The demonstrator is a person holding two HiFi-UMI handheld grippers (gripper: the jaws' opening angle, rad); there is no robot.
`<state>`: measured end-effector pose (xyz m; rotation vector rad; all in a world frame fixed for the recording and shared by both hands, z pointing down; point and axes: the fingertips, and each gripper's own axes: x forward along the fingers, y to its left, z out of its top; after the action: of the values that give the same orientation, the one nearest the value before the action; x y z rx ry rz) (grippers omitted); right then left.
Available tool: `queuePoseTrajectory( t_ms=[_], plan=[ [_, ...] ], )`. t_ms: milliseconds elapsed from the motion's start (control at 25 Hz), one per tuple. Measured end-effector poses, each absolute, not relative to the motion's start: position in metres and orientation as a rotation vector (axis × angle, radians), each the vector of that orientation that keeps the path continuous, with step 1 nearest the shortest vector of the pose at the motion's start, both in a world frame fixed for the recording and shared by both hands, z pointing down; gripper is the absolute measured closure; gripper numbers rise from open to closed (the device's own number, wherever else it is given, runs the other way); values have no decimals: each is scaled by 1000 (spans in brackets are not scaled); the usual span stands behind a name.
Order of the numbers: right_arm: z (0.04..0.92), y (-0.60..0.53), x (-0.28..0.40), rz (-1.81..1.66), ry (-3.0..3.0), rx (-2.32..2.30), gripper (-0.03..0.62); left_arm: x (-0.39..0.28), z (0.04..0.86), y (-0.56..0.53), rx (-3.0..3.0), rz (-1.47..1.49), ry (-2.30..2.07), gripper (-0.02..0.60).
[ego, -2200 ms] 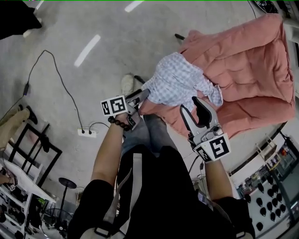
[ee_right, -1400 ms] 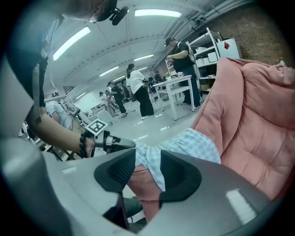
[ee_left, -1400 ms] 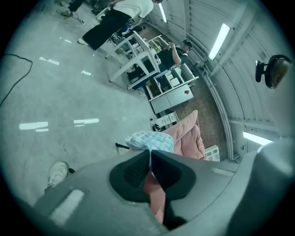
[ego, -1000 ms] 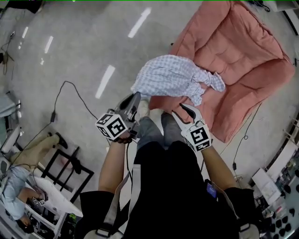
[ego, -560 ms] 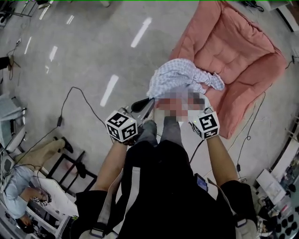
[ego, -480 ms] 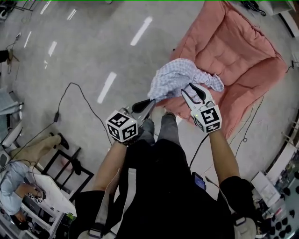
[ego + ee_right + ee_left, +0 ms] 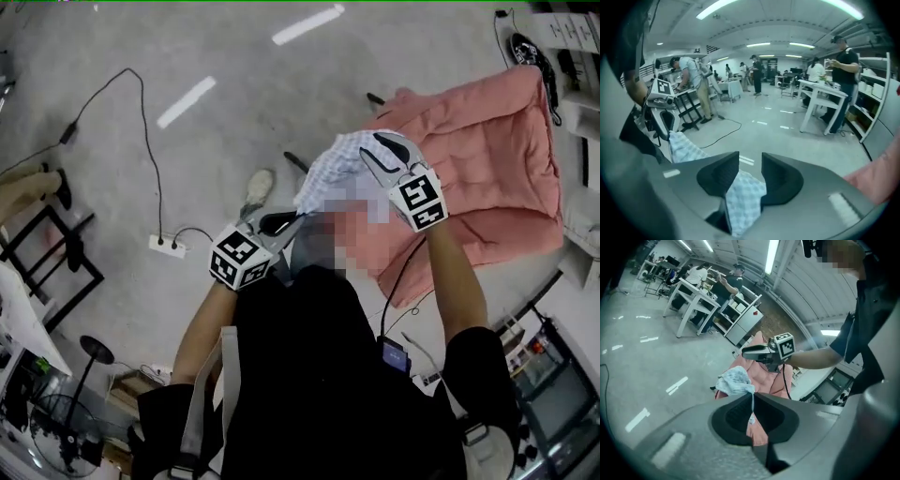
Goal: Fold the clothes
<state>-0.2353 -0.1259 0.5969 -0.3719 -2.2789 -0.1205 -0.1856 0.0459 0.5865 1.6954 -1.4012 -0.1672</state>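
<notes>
A light blue checked shirt (image 7: 333, 173) hangs in the air between my two grippers, clear of the pink cushion (image 7: 487, 141). My left gripper (image 7: 286, 221) is shut on a thin edge of the shirt (image 7: 733, 380), which runs straight out of its jaws (image 7: 752, 394). My right gripper (image 7: 373, 155) is further out and higher. A thick fold of the shirt (image 7: 740, 197) fills the gap low between its jaws (image 7: 750, 161), which have closed a little on it while their tips stay apart. The right gripper view shows the left gripper (image 7: 663, 119) at the far left.
On the grey floor lie a black cable and a white power strip (image 7: 169, 246). A white shoe (image 7: 255, 183) stands near my legs. A black frame (image 7: 47, 253) is at the left, shelves at the right. White tables (image 7: 820, 101) and standing people fill the room behind.
Both hands have swung sideways with the shirt, and the view has turned with them. My right gripper has rolled and gone further out. The shirt is now stretched between the grippers.
</notes>
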Motion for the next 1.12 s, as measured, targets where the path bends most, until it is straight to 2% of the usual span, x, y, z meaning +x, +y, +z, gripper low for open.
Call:
queuePoseTrajectory(
  t_ms=[280, 560, 680, 880, 1120],
  plan=[
    [678, -76, -279, -279, -1976, -769, 439, -170, 640, 105, 1430, -316, -1495, 566],
    [726, -48, -263, -337, -1611, -987, 441, -149, 666, 137, 1238, -432, -1592, 566],
    [738, -39, -249, -351, -1538, -1018, 437, -147, 678, 148, 1198, -449, -1613, 566],
    [753, -31, -237, -386, -1452, -1014, 395, -144, 691, 158, 1183, -424, -1617, 566],
    [761, -42, -234, -297, -1433, -961, 393, -143, 689, 154, 1174, -428, -1615, 566]
  ],
)
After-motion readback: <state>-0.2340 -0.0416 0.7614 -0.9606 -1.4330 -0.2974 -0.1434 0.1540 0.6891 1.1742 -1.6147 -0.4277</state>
